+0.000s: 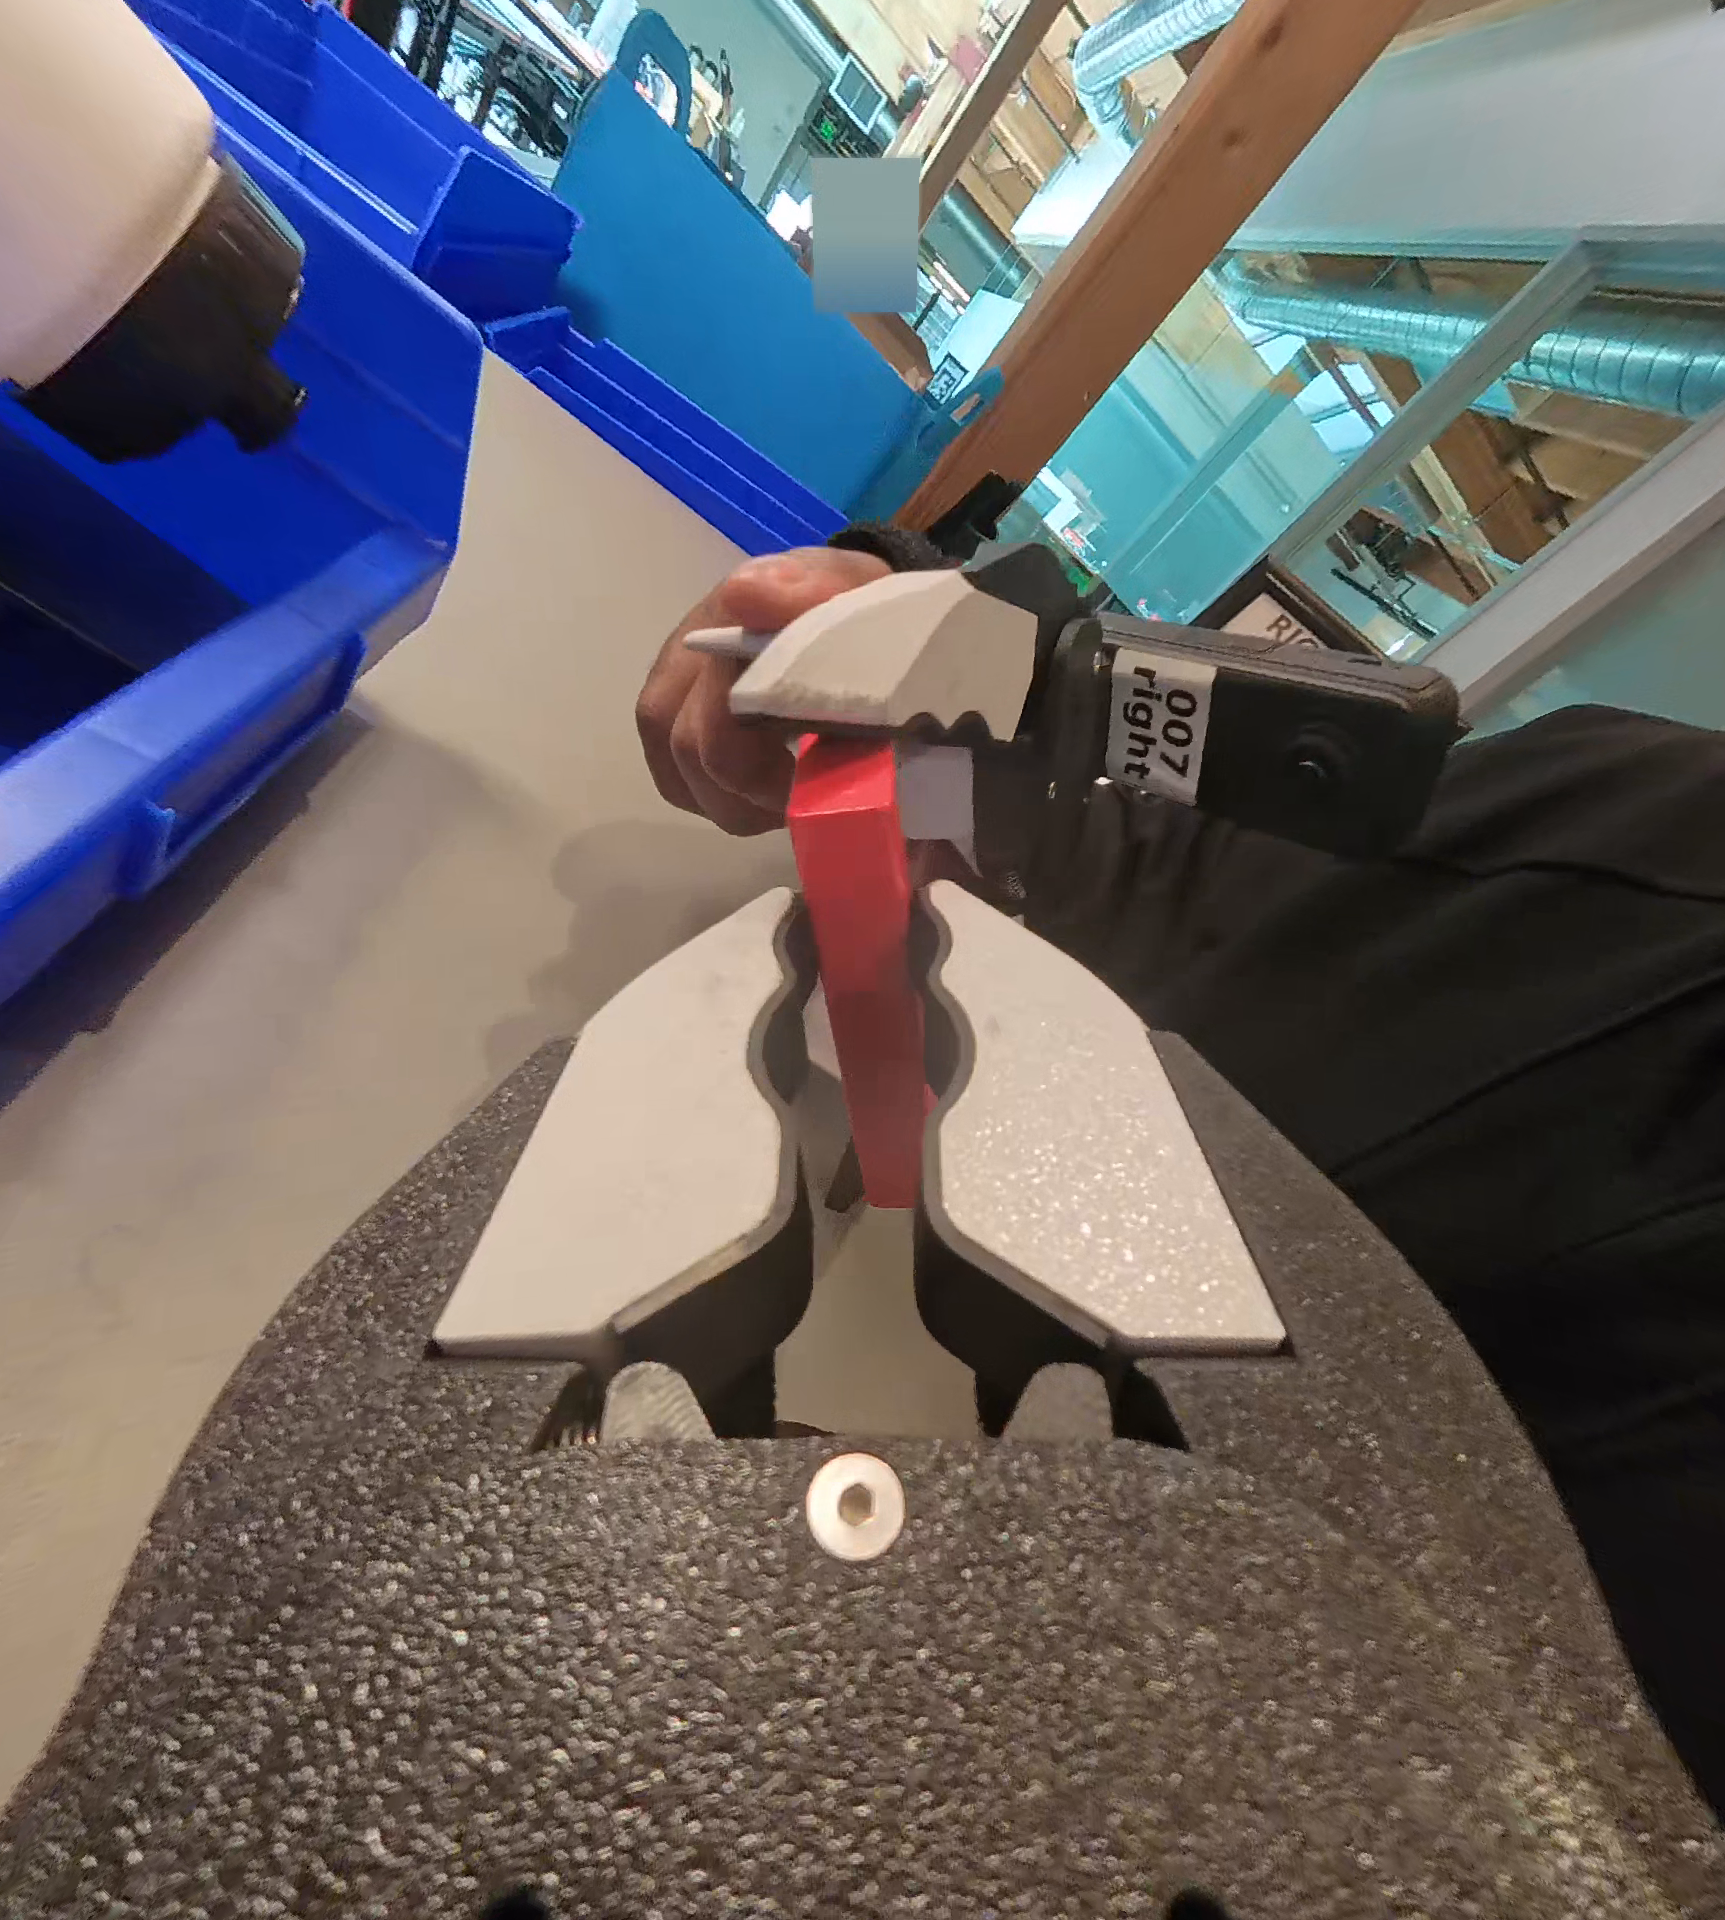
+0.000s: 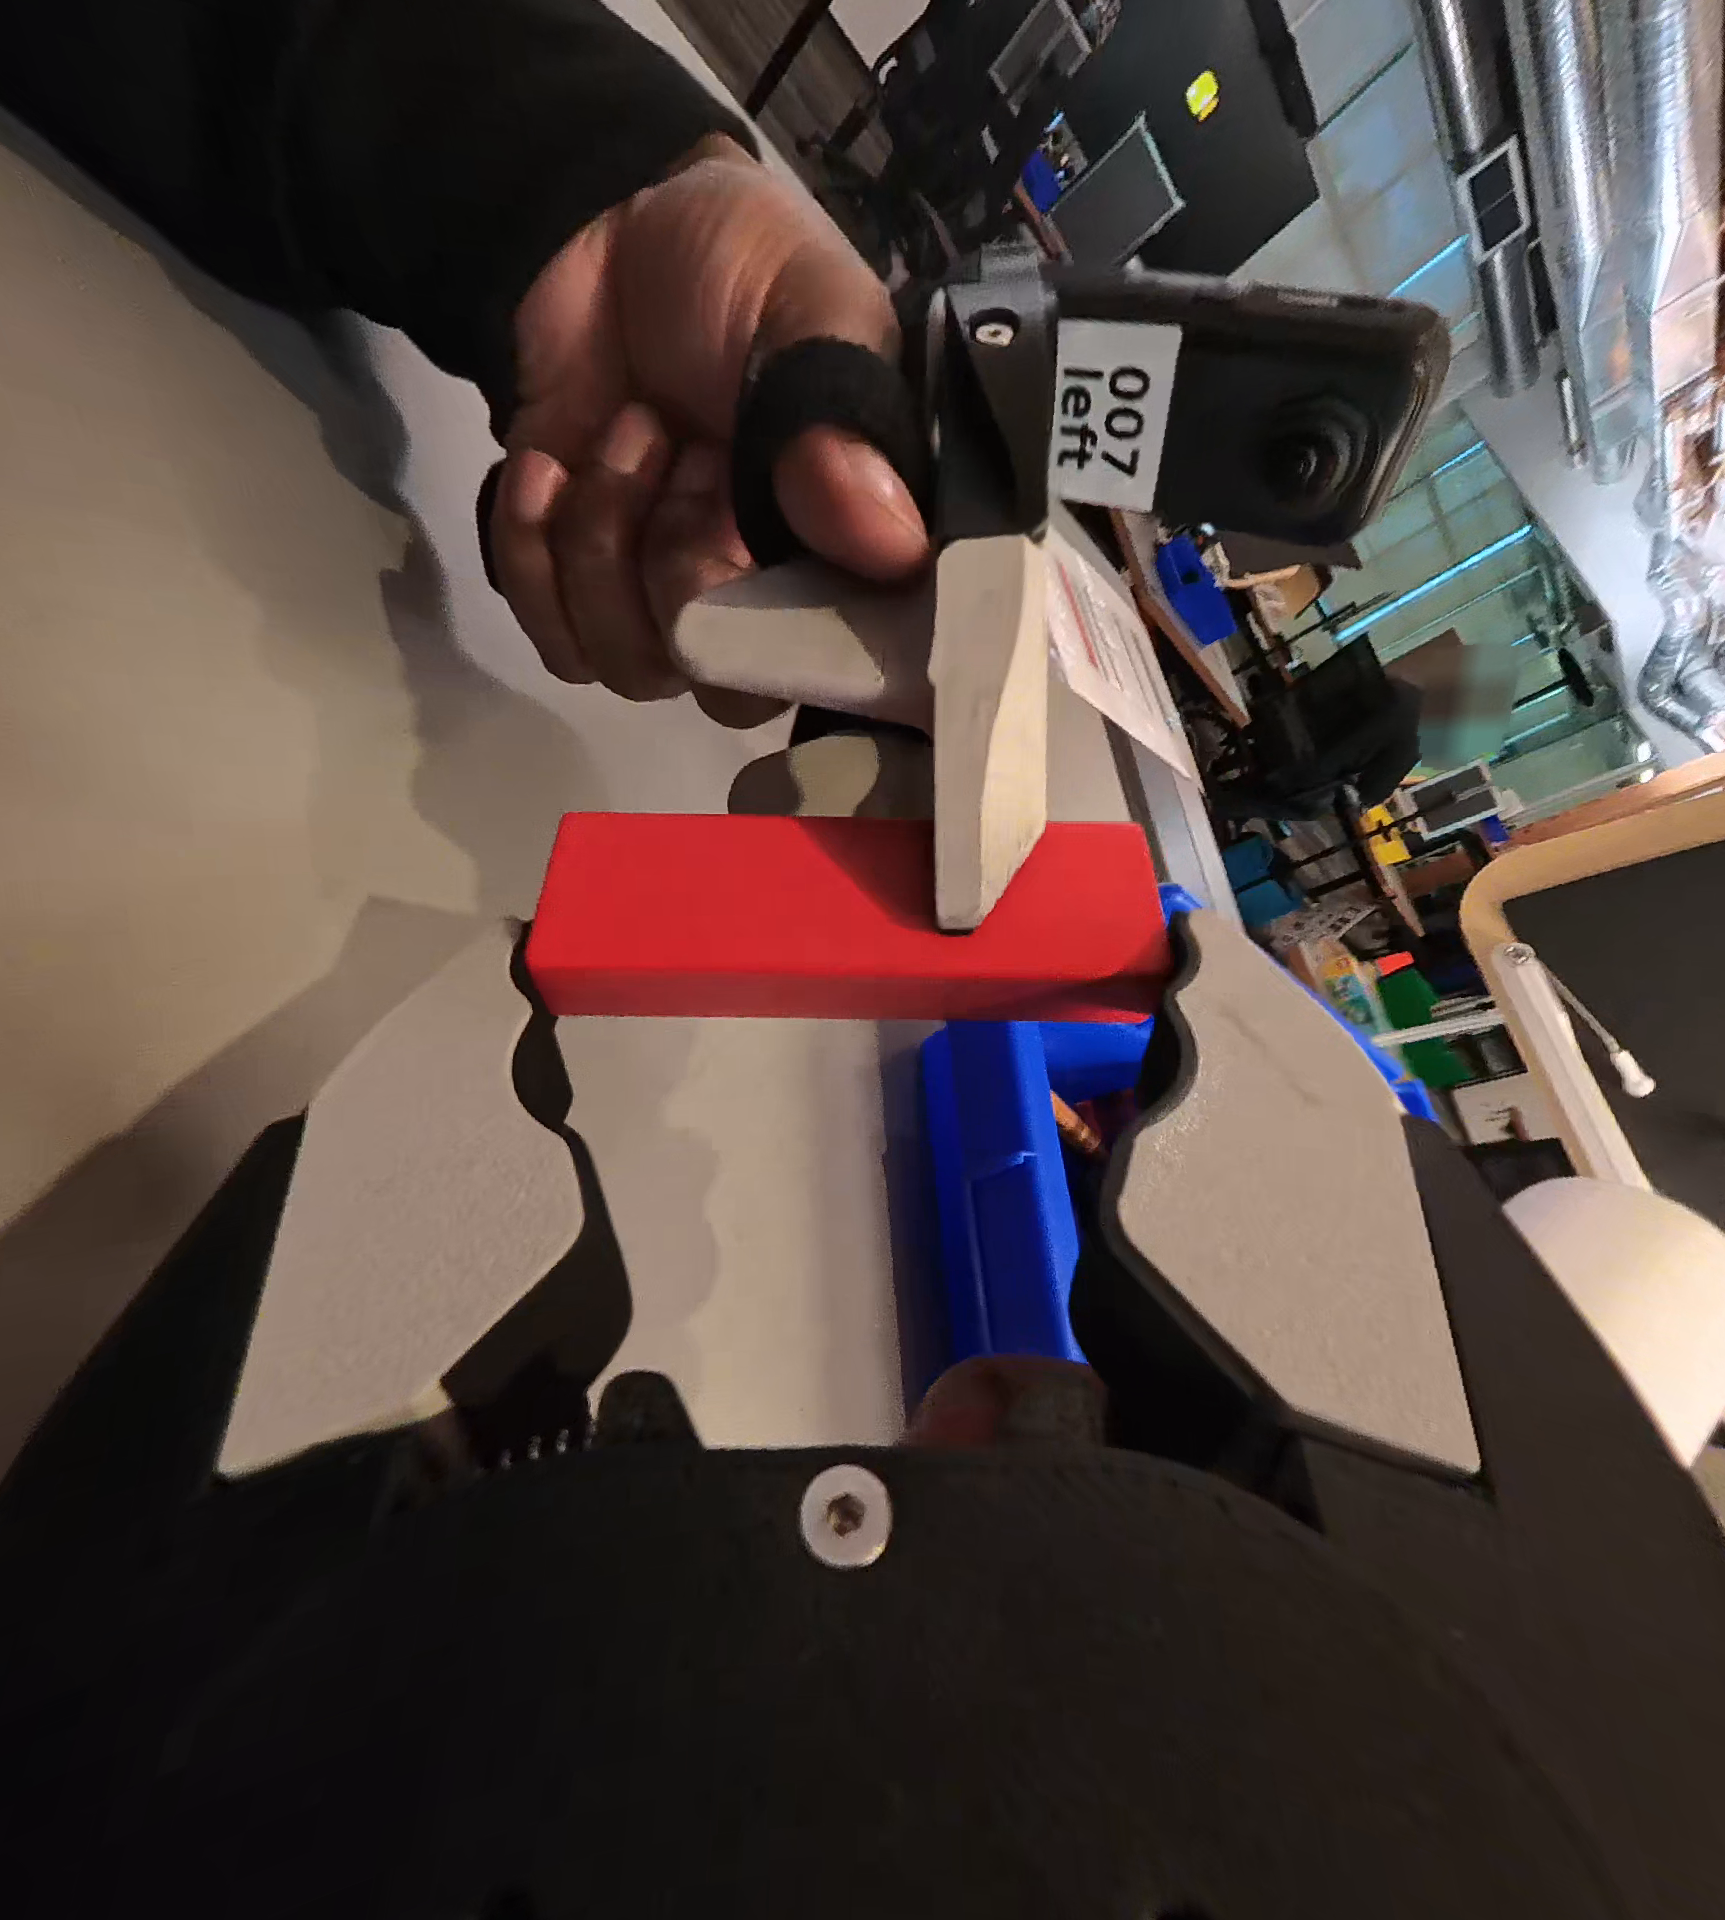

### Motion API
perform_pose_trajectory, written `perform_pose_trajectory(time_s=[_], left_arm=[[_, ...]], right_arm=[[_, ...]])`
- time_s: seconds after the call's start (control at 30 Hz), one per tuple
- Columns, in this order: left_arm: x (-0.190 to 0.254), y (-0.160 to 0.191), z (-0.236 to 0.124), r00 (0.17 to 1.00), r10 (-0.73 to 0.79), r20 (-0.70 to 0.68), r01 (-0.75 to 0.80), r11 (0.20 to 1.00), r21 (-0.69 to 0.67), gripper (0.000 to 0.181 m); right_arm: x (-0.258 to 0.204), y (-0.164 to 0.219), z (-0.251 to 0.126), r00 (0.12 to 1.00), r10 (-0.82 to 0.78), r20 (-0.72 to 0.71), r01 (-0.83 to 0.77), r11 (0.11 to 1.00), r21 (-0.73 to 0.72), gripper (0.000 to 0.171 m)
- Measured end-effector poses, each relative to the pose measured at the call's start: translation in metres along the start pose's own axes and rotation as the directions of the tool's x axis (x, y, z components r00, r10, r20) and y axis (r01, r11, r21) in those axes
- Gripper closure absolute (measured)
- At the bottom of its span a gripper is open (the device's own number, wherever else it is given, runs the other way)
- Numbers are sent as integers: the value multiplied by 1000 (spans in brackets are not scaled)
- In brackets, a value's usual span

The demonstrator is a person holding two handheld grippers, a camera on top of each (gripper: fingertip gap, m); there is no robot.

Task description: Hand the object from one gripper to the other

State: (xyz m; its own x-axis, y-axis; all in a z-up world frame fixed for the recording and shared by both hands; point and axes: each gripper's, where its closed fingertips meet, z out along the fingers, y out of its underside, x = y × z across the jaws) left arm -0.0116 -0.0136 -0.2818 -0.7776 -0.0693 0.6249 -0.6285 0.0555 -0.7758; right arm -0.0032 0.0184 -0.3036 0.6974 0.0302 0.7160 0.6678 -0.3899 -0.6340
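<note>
A red rectangular block (image 1: 842, 821) is held in the air by both grippers. In the left wrist view my left gripper (image 1: 863, 920) is shut on its narrow sides, with the block running away from the camera. My right gripper (image 1: 889, 748) comes in from the right at the block's far end. In the right wrist view the block (image 2: 733, 914) spans lengthwise between my right gripper's (image 2: 847, 966) two fingertips and touches both. My left gripper (image 2: 889, 831) comes from above, and one of its fingers (image 2: 988, 748) presses on the block's top face.
Blue plastic bins (image 1: 214, 623) stand on the pale table (image 1: 214, 1143) at the left, with another bin (image 1: 650, 416) farther back. A white bottle with a dark cap (image 1: 58, 187) hangs over the near bin. Hands (image 2: 681, 416) and black sleeves (image 1: 1460, 1039) hold the grippers. Only a small space, under 4 cm, lies between the two pairs of fingers.
</note>
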Motion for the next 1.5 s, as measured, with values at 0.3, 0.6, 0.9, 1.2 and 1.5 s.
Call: perform_pose_trajectory(time_s=[0.3, 0.6, 0.9, 1.2, 1.5], left_arm=[[-7, -18, -19, 743, 602, 293, -601, 793, -103, 109], [-6, -8, -20, -67, 954, 292, -906, 64, -418, 106], [-24, -6, -13, 119, 928, 354, -851, 279, -445, 163], [-25, -7, -23, 603, 715, 355, -658, 697, -285, 163], [-29, 22, -8, 521, 818, 243, -688, 571, -448, 162]], right_arm=[[26, 16, 0, 730, 669, 141, -677, 735, 21, 61], [18, -12, -10, 85, 812, 578, -978, 180, -110, 61], [6, -7, 5, 304, 835, 459, -924, 375, -71, 67], [28, -7, -9, 950, 310, -36, -303, 944, 135, 83], [7, -24, -7, 828, 508, 238, -549, 820, 163, 152]])
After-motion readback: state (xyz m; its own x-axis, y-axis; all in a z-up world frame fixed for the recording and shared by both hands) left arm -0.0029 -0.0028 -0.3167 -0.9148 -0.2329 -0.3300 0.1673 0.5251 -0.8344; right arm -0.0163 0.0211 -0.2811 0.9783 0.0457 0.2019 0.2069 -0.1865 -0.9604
